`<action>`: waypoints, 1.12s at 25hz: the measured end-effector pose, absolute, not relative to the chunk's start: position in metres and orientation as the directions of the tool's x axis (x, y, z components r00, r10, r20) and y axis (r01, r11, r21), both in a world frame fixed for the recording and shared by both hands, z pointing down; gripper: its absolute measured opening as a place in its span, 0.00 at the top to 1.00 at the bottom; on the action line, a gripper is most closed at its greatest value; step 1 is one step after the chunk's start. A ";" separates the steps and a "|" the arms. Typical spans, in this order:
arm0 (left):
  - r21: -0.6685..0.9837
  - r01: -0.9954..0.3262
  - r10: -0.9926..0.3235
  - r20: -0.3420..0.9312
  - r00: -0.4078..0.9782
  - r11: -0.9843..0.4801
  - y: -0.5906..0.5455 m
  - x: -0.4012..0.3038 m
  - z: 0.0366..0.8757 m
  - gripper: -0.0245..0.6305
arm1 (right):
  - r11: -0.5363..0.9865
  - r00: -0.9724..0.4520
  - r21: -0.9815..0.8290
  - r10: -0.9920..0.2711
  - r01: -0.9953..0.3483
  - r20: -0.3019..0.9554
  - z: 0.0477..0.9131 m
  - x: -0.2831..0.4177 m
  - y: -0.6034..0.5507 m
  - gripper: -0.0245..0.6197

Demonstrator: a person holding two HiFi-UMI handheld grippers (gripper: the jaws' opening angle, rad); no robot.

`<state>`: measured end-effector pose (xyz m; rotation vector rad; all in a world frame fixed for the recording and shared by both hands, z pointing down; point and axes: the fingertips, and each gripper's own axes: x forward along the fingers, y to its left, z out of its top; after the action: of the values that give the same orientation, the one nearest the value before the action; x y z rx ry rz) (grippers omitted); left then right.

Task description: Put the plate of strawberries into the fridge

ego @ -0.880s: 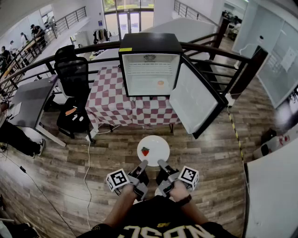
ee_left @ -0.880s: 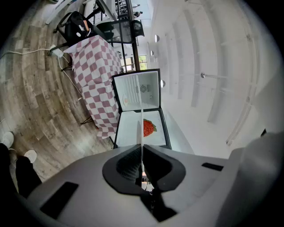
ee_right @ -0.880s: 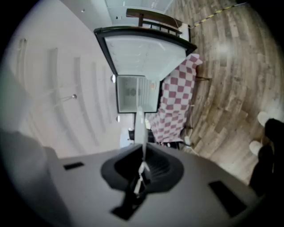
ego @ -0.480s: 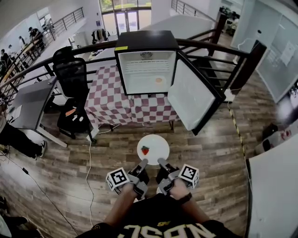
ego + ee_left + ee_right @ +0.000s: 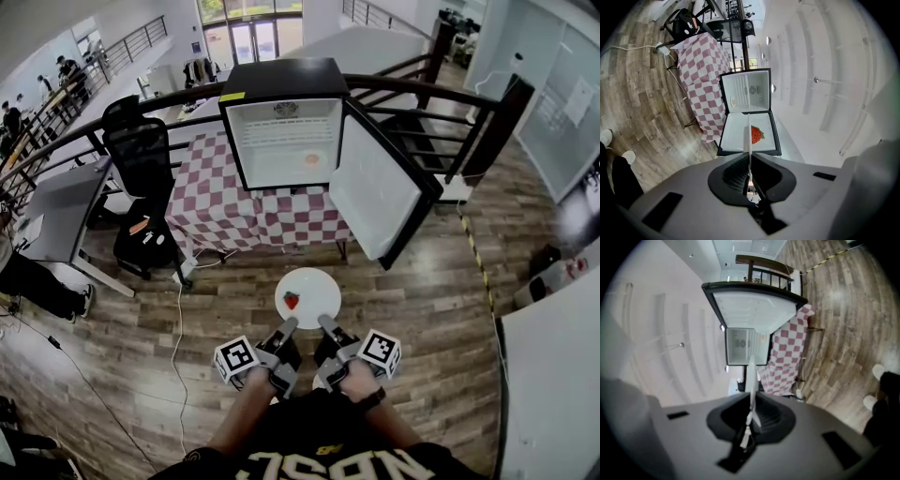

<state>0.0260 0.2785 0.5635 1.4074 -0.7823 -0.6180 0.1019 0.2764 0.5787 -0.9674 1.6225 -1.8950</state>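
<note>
A white plate with one strawberry on it hangs level over the wooden floor. My left gripper is shut on its near rim, and my right gripper is shut on the rim beside it. In the left gripper view the plate runs edge-on between the jaws of the left gripper, with the strawberry beyond. The right gripper pinches the plate's rim the same way. Ahead stands the small black fridge on a checkered table, its door swung open to the right.
A small orange item lies on the fridge's floor. A black office chair and a grey desk stand to the left. A dark railing runs behind the fridge. A white cable trails over the floor.
The fridge and table have shifted left and a little nearer in the head view. Both grippers keep the same hold on the plate.
</note>
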 end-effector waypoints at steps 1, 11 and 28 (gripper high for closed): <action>0.994 -0.070 -0.783 0.108 0.613 0.083 0.277 0.030 0.562 0.92 | -0.192 -0.646 -0.977 -0.735 -0.092 0.206 0.577 0.106 0.275 0.91; 0.994 -0.096 -0.799 0.103 0.593 0.057 0.271 0.061 0.563 0.92 | -0.164 -0.658 -0.985 -0.736 -0.057 0.161 0.580 0.137 0.268 0.91; 0.993 -0.096 -0.818 0.105 0.565 0.061 0.225 0.052 0.587 0.92 | -0.173 -0.691 -0.981 -0.699 -0.087 0.184 0.606 0.127 0.220 0.91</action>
<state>0.0518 0.2249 0.5868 1.4256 -0.8418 -0.6577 0.1268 0.2202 0.6056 -0.8993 1.6697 -1.9168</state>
